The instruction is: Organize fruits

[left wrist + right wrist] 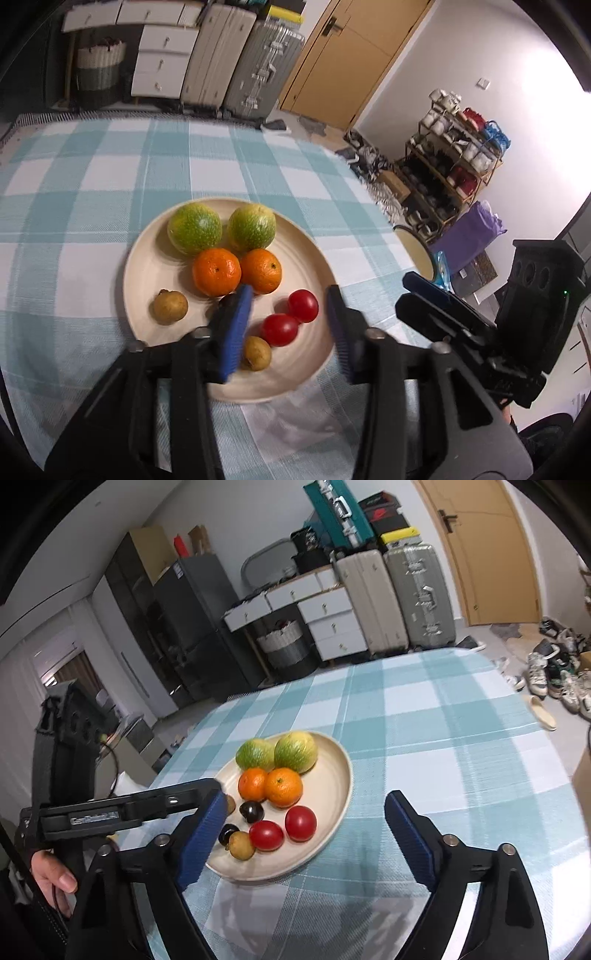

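Note:
A cream plate (pixel 162 266) (pixel 332 786) sits on the checked tablecloth. It holds two green fruits (pixel 194 229) (pixel 295 751), two oranges (pixel 216 272) (pixel 283 787), two red tomatoes (pixel 280 329) (pixel 301 823), small brown fruits (pixel 170 307) (pixel 242 845) and dark plums (pixel 252 811). My left gripper (pixel 290 314) is open and empty, hovering over the plate's near side above the tomatoes. My right gripper (pixel 306 823) is open and empty, just off the plate's near right edge; it also shows in the left wrist view (pixel 436 295).
The blue-and-white checked tablecloth (pixel 110 166) (pixel 443 720) covers the table. Suitcases (pixel 391 598), white drawers (pixel 162 62) and a woven basket (pixel 284 642) stand beyond the far edge. A shoe rack (pixel 454 162) and shoes (pixel 554 672) lie to the right.

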{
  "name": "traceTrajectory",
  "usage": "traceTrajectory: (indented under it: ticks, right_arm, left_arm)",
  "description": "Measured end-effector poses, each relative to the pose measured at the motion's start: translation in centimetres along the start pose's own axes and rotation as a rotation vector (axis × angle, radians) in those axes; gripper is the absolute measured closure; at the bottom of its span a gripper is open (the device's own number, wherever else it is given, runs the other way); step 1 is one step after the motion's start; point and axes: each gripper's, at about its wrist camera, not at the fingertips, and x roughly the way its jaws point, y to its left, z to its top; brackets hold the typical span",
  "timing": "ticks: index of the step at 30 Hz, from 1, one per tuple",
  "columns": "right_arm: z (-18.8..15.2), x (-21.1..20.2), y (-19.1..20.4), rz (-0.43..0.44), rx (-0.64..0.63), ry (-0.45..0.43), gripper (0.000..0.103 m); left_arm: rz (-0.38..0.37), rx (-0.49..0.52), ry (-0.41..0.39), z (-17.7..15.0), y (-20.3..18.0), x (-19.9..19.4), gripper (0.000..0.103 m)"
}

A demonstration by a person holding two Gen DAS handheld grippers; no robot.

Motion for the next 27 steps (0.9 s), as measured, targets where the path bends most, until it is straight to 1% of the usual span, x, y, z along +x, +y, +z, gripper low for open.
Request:
traceTrajectory:
  ticks: [1, 2, 4, 6, 7, 8, 10, 11, 12, 13, 14, 17, 19, 21, 23, 25, 27]
  right_arm:
    - [0.0, -0.6, 0.1, -0.007, -0.001, -0.013, 0.01]
    - [0.1, -1.3, 0.2, -0.012, -0.002, -0.032, 0.009]
    - [0.1, -2.4, 0.6, -0.015, 0.002, -0.061, 0.008]
    - [0.1, -3.8, 1.0, -0.02, 0.003, -0.099, 0.006]
    - [0.2, -4.5, 1.3, -0.022, 0.001, -0.119, 0.004]
    - [0.1, -5.1, 1.6, -0.021, -0.003, -0.136, 0.001]
    - [0.1, -6.6, 2.4, -0.011, -0.026, -0.172, 0.001]
    - [0.1, -7.2, 2.8, -0.006, -0.038, -0.183, 0.0]
    - [0.0, -7.8, 3.4, 0.001, -0.056, -0.197, 0.0]
    - [0.0, -8.3, 3.9, 0.005, -0.069, -0.207, 0.0]
    - [-0.1, -8.9, 4.4, 0.009, -0.086, -0.222, 0.0]
    - [-0.5, -10.1, 5.7, 0.001, -0.133, -0.262, 0.0]
    - [-0.9, -10.9, 6.7, -0.008, -0.174, -0.297, 0.0]
    - [-1.6, -11.6, 7.4, -0.023, -0.214, -0.335, 0.0]
    - [-2.4, -11.9, 8.1, -0.053, -0.257, -0.37, 0.0]
    - [-3.1, -11.7, 8.5, -0.079, -0.295, -0.381, 0.0]
    - [-3.9, -11.4, 9.1, -0.09, -0.341, -0.373, 0.0]
  left_arm:
    - [0.015, 0.012, -0.026, -0.2, -0.4, -0.9, 0.044]
    - [0.028, 0.025, -0.055, -0.4, -0.7, -1.9, 0.039]
    - [0.045, 0.048, -0.108, -0.8, -1.4, -3.7, 0.034]
    - [0.074, 0.061, -0.155, -1.3, -2.0, -5.5, 0.026]
    - [0.088, 0.065, -0.183, -1.5, -2.2, -6.4, 0.02]
    - [0.099, 0.07, -0.204, -1.7, -2.4, -7.3, 0.019]
    - [0.132, 0.086, -0.25, -2.2, -2.9, -9.1, 0.018]
    - [0.14, 0.095, -0.264, -2.4, -3.1, -9.7, 0.013]
    - [0.165, 0.107, -0.279, -2.7, -3.3, -10.3, 0.01]
    - [0.199, 0.113, -0.295, -2.9, -3.4, -10.8, 0.002]
    - [0.243, 0.122, -0.325, -3.4, -3.7, -11.6, 0.001]
    - [0.279, 0.152, -0.388, -4.6, -4.1, -13.4, 0.001]
    - [0.321, 0.173, -0.427, -5.4, -4.2, -14.2, 0.001]
    - [0.381, 0.192, -0.455, -6.3, -4.2, -14.6, 0.001]
    - [0.436, 0.188, -0.471, -7.1, -3.7, -14.6, 0.001]
    - [0.448, 0.182, -0.493, -7.9, -3.1, -14.8, 0.001]
    - [0.48, 0.178, -0.528, -8.8, -2.7, -15.0, 0.001]
